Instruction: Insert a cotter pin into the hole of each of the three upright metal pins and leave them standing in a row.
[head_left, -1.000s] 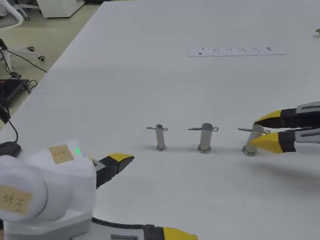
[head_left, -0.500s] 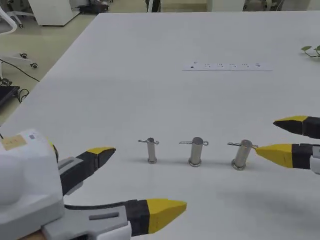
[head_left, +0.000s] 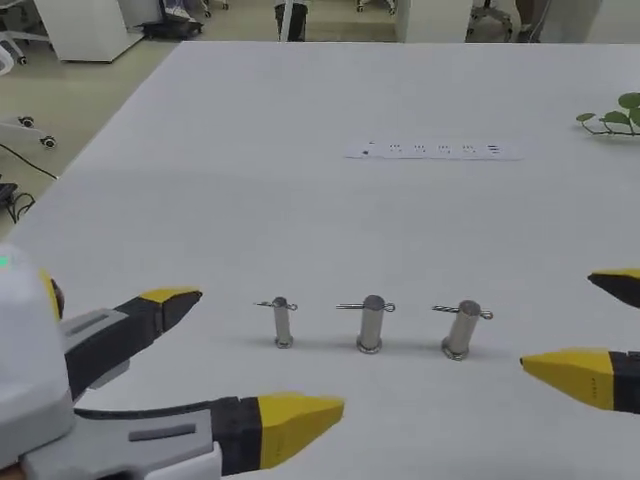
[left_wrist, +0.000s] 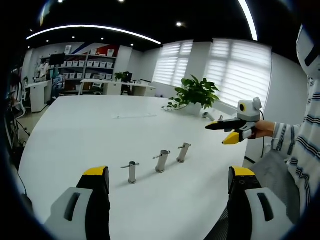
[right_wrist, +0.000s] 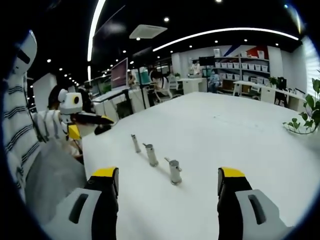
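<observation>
Table (head_left: 300, 150): pins (head_left: 371, 322) between left gripper (head_left: 262, 352), right gripper (head_left: 560, 320)

Shiny metal pins (head_left: 371, 323), thin wire cotter pins (head_left: 462, 311), matt white table (head_left: 300, 180)

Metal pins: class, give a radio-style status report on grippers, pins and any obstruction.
Left gripper open, empty; right gripper open, empty. Three metal pins standing in a row, a cotter pin through each. Nothing between grippers and pins.

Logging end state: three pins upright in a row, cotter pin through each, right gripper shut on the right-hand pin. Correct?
No: the right gripper is open and clear of the right-hand pin, per the head view. The three pins do stand in a row, a cotter pin through each.
</observation>
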